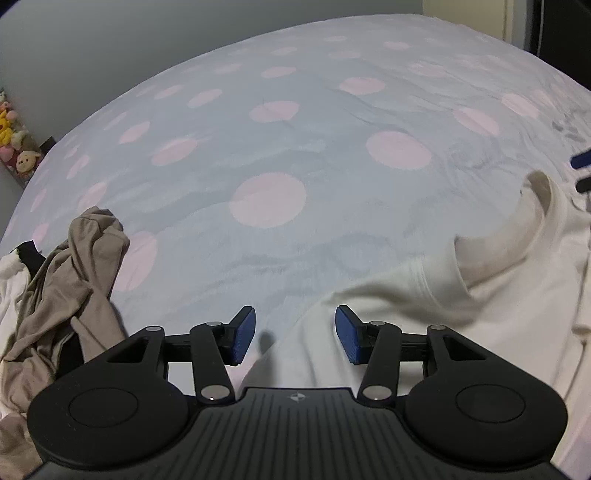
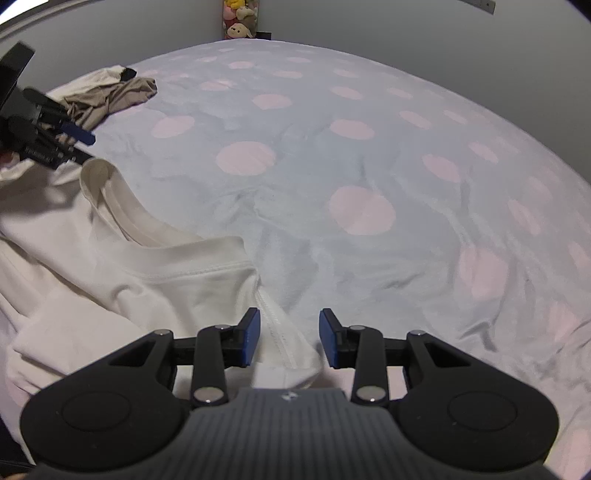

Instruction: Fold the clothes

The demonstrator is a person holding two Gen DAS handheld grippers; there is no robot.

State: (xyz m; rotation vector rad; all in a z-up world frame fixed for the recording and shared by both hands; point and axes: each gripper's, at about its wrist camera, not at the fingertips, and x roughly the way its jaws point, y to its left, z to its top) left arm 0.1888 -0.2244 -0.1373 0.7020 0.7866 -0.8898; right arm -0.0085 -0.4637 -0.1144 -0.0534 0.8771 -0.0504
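Observation:
A white T-shirt (image 1: 480,314) lies rumpled on the bed, its collar (image 1: 539,221) raised toward the far side. My left gripper (image 1: 295,334) hovers open over the shirt's left edge, and its blue pads touch no cloth. In the right wrist view the same shirt (image 2: 110,280) fills the left side. My right gripper (image 2: 290,338) stands open over a seamed corner of it; that cloth lies flat between the jaws, clear of the pads. The left gripper (image 2: 79,146) also shows at the upper left of that view, by the collar.
The bed cover (image 1: 295,147) is pale blue with pink dots and stretches far ahead. A crumpled beige garment (image 1: 74,288) lies at the left with other white and dark clothes. Plush toys (image 2: 238,18) hang on the grey wall behind the bed.

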